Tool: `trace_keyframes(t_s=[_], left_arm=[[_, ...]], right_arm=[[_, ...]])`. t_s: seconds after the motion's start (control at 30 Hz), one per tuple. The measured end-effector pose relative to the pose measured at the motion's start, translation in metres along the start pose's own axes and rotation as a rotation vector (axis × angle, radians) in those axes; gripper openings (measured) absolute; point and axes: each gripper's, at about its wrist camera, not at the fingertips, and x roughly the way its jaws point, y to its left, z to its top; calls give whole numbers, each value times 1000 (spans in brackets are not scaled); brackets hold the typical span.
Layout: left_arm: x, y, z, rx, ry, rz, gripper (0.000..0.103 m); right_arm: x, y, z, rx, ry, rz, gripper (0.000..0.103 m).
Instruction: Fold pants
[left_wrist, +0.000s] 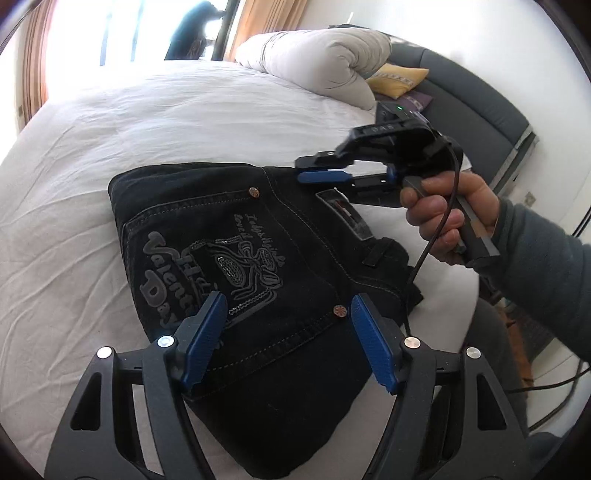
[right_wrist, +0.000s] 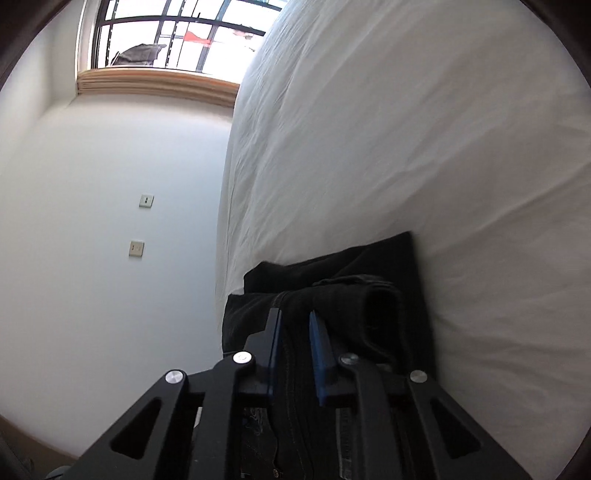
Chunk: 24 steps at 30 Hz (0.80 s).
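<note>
Black jeans (left_wrist: 243, 266) lie folded in a compact stack on the white bed (left_wrist: 166, 122), back pocket with grey embroidery facing up. My left gripper (left_wrist: 288, 314) hovers just above the near part of the stack, jaws wide open and empty. My right gripper (left_wrist: 325, 173) is at the far right edge of the stack, near the waistband. In the right wrist view my right gripper (right_wrist: 295, 325) has its blue pads (right_wrist: 318, 350) closed to a narrow gap around a fold of the jeans (right_wrist: 332, 295).
A rolled white duvet (left_wrist: 325, 62) and a yellow pillow (left_wrist: 397, 79) lie at the head of the bed, by a grey headboard (left_wrist: 476, 96). A window with orange curtains (left_wrist: 258, 22) is beyond. A black cable (left_wrist: 428, 251) hangs from the right gripper.
</note>
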Motion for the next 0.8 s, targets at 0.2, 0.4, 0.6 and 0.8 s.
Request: trace_keyframes(t_s=[0.2,0.4,0.6,0.8], left_arm=[[-13,40,40,-56,-69,-69,69],[41,64,49,1,91,-174,67],[69,93,86,-51,97,-222,57],[70,116,89,-166,70,-273,54]], right_arm=[[-23,32,-42,-87,56,121,65],[2,4,-72,-42,131,26,40],[-2,0,-71,-39,148,2,35],[0,2,-73,-33,136,6,35]])
